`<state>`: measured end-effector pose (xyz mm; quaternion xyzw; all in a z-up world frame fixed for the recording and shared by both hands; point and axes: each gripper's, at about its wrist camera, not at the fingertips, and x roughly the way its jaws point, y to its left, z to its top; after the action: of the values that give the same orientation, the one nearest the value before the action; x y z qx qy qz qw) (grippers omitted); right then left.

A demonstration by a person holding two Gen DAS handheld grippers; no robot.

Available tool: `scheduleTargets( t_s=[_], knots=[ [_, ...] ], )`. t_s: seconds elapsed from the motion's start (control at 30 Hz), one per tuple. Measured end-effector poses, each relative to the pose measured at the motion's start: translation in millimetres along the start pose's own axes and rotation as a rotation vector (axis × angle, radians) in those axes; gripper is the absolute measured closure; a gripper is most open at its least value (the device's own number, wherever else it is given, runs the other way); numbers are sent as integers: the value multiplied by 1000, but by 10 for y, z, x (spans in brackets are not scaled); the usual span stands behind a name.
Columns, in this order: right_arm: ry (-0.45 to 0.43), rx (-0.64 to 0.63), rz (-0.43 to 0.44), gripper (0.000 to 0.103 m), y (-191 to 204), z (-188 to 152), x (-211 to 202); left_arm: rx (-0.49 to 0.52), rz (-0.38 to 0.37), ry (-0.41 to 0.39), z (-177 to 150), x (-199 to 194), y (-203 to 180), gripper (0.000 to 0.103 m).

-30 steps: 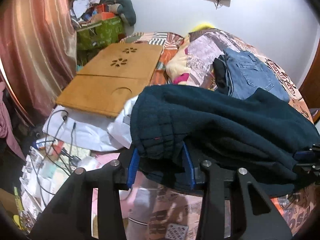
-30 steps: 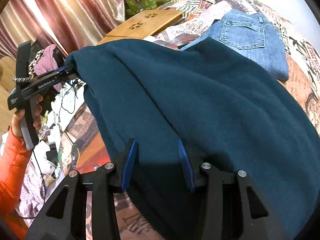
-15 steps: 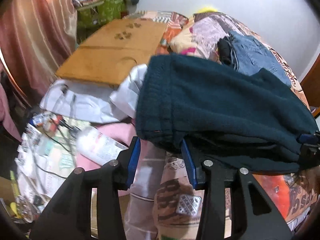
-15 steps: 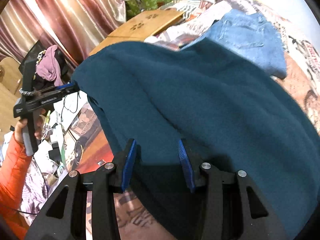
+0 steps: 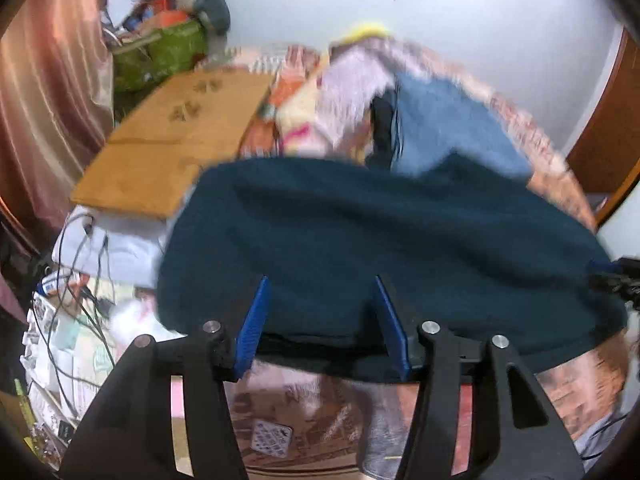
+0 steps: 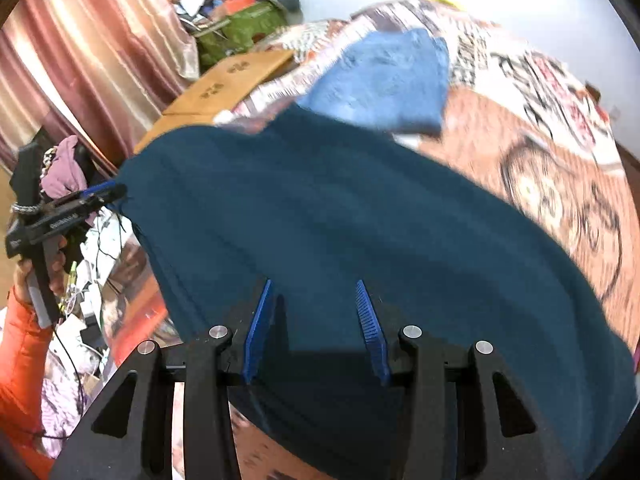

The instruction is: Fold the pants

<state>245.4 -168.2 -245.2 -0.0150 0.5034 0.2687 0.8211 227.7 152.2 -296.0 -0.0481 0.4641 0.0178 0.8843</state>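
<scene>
The dark teal pants [image 5: 384, 248] hang folded and stretched between my two grippers above the patterned bed. My left gripper [image 5: 320, 300] is shut on one end of the pants; the cloth drapes over its blue pads. It also shows in the right wrist view [image 6: 100, 194], pinching the pants' corner. My right gripper [image 6: 314, 300] is shut on the other end of the teal pants [image 6: 360, 240]. It shows at the right edge of the left wrist view [image 5: 608, 270]. Both views are blurred by motion.
Folded blue jeans [image 5: 448, 128] lie on the bedspread [image 6: 540, 160] beyond the teal pants. A wooden lap table [image 5: 172, 144] lies at the bed's left. Cables and clutter [image 5: 68, 312] cover the floor on the left. A pink curtain [image 6: 80, 48] hangs there.
Both grippers have swung the teal pants forward over the bed, toward the jeans. The cloth now spreads wider and flatter between them. The grips have not changed.
</scene>
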Motion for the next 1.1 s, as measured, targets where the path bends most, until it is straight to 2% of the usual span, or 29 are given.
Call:
scheduleTargets(
  t_s=[0.1,0.23,0.37,0.47,0.57,0.7,0.8,0.97,1.1],
  knots=[
    [15,2,17,63,-14,-158,42,13,29,79,-234,265,-5,50],
    [-6,-9,34,60,27,-247,-11,40,61,75,-454,236,-42,49],
    [-17,14,76,61,-61,-251,-78,21,79,112,-427,179,-34,50],
    [-56,36,82,61,-193,-263,-237,-22,70,91,-287,36,-80,50],
    [-133,49,30,61,-436,-316,-559,-48,40,31,-97,-172,-226,50],
    [-232,123,-48,61,-905,-467,-1026,-19,33,-28,195,-341,-603,46],
    [-306,195,-149,60,-1374,-697,-1429,13,-5,-54,398,-390,-978,43],
    [-346,347,-288,60,-2102,-1133,-1850,84,-82,-67,612,-341,-1678,39],
    [-347,478,-405,60,-2610,-1558,-2058,157,-141,-37,608,-175,-2265,37]
  ],
)
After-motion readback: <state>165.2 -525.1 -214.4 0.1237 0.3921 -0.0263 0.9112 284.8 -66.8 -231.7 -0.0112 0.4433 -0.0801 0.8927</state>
